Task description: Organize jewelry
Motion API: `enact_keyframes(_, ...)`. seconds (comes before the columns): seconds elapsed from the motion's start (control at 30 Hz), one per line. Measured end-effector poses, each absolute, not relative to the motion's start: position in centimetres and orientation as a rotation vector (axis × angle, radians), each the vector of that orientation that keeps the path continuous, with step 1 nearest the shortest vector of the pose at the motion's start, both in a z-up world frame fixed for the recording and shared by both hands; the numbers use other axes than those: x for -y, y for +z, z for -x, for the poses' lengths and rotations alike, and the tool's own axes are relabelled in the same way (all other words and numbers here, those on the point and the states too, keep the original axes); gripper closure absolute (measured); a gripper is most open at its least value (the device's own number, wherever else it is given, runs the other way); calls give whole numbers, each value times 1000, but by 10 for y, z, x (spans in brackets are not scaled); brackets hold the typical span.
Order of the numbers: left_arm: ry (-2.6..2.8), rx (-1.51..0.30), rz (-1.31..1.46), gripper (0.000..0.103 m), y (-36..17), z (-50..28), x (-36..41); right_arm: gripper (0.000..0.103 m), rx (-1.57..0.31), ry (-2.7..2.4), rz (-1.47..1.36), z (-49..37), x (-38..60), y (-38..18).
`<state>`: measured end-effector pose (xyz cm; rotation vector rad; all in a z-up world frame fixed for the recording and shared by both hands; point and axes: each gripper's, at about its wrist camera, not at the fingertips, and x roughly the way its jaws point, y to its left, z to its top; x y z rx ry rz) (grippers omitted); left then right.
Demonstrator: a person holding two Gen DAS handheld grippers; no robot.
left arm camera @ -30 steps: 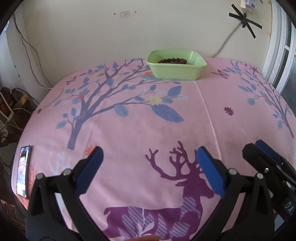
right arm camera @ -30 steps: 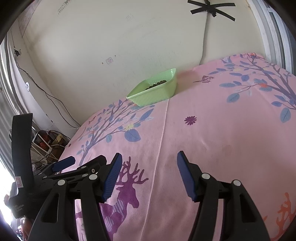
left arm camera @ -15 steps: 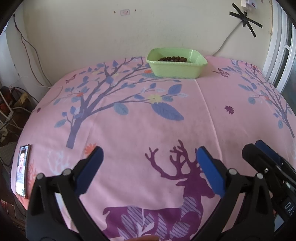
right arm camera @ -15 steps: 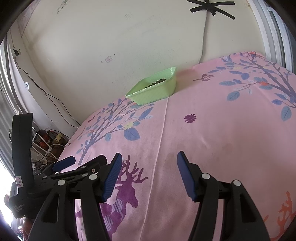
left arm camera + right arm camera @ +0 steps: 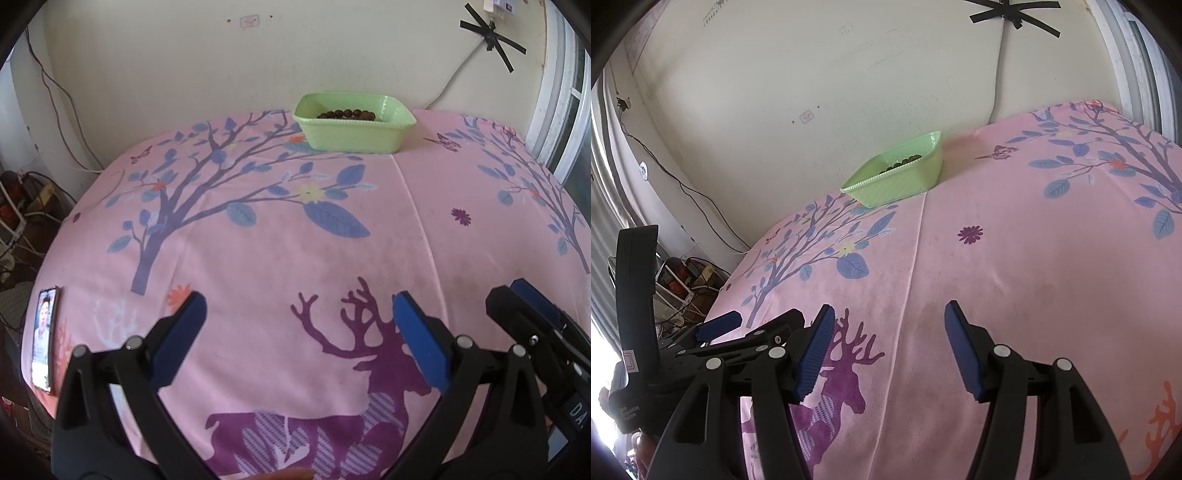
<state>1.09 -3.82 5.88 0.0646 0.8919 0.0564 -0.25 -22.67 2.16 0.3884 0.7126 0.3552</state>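
A light green tray stands at the far edge of the pink printed cloth, near the wall. A dark brown bead bracelet lies inside it; it also shows in the right wrist view in the tray. My left gripper is open and empty, low over the deer print at the near edge. My right gripper is open and empty beside it. The left gripper also shows in the right wrist view, and the right gripper's fingers show in the left wrist view.
A phone with a lit screen lies at the cloth's left edge. Cables and clutter sit on the floor to the left. A cable taped to the wall runs down behind the tray. A window frame is at the right.
Both views have shifted slightly, so the tray sits a little higher and farther in the left wrist frame. Both grippers stay open and empty.
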Motion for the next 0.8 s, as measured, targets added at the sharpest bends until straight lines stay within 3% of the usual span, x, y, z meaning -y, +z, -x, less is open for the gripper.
enact_keyframes(0.8, 50, -892, -63, 6, 59, -12, 36, 68, -711, 355, -379, -1, 228, 25)
